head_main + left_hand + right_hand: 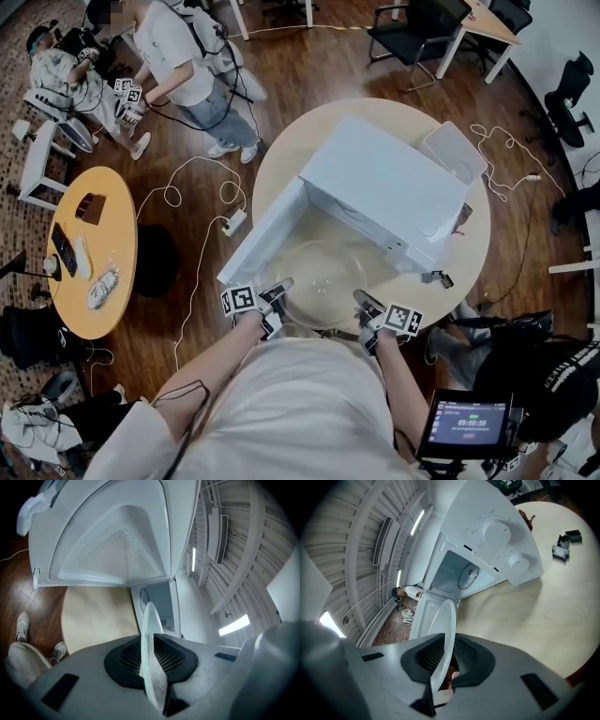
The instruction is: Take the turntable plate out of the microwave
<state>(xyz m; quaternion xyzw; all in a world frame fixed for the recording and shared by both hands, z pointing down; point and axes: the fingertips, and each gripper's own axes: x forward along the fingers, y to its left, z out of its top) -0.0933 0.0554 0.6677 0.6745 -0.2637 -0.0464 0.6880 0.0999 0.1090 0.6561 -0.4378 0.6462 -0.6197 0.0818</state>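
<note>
The clear glass turntable plate (319, 279) hangs roughly level in front of the white microwave (384, 187), over the round table's near edge. The microwave door (258, 234) stands swung out to the left. My left gripper (277, 292) is shut on the plate's left rim and my right gripper (366, 302) on its right rim. In the left gripper view the plate (150, 630) runs edge-on between the pads of the left gripper (151, 644), with the door (112, 541) above. In the right gripper view the plate (444, 620) sits in the right gripper (444, 660), before the microwave (487, 541).
The beige round table (473, 248) also carries a white lidded box (453, 150) behind the microwave and small black parts (436, 277). Cables and a power strip (234, 222) lie on the floor at left. A yellow side table (94, 248) and two people stand further left.
</note>
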